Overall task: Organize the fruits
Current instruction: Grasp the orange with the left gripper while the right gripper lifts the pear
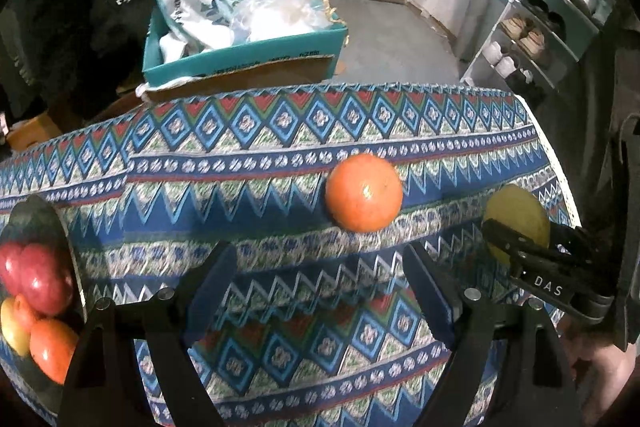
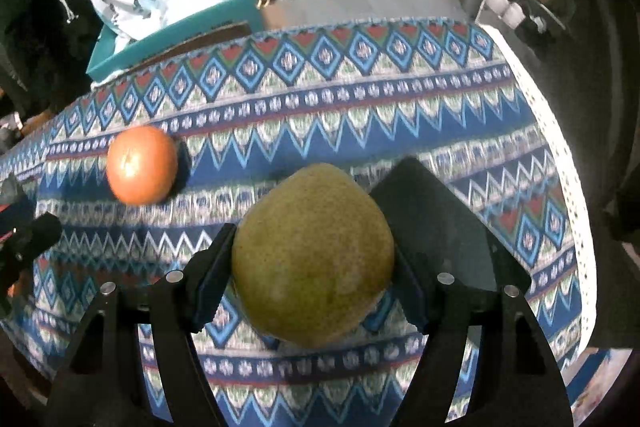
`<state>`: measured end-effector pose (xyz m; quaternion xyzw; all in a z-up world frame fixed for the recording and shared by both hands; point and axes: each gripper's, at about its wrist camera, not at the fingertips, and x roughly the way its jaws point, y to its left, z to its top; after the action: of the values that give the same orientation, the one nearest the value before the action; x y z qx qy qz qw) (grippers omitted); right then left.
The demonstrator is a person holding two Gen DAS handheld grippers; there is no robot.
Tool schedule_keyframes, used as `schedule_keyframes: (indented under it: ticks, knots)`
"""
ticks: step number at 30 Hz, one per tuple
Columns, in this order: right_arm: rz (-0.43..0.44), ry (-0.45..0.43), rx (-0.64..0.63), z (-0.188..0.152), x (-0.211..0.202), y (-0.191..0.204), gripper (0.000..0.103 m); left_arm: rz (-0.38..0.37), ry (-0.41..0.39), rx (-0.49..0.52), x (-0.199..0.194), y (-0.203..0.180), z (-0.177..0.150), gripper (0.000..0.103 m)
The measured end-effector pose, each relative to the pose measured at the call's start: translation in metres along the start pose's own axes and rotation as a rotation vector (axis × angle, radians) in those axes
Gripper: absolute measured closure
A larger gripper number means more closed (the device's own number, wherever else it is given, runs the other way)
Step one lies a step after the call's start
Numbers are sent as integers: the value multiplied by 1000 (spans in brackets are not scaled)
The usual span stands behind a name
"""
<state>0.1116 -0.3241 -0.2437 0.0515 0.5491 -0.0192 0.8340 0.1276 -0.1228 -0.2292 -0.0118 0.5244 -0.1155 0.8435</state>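
The right hand-held gripper (image 2: 312, 267) clamps a pear (image 2: 314, 255) just above the patterned surface (image 2: 360, 99). The left hand-held gripper (image 1: 320, 291) is spread wide, holding nothing, near an orange (image 1: 363, 191). A bowl (image 1: 44, 223) at far left holds apples (image 1: 38, 277).

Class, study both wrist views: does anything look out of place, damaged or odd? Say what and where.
One orange lies loose on the patterned tablecloth, apart from the fruit gathered in the dark bowl at the left edge. The right gripper holds a yellow-green pear. Nothing looks spilled or damaged.
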Motion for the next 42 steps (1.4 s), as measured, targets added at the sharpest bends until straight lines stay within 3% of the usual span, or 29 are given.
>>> schedule_keyframes:
  ticks: [10,25,28,32,42]
  knots:
    - [-25,-54,-13,33,7,-2,30,-28,50,13,40,-15,20,17]
    - [-33,-46,31,36,17,-17,30,-23,103,9,84,-27,30,17]
    - [-34,-43,35,34,18,-18,30,-28,116,3,91,-28,30,21]
    - [-34,-40,31,33,19,-17,30,-72,118,18,94,-32,29,38]
    - [-36,-49,13,31,13,-10,30,-64,114,16,86,-32,22,39]
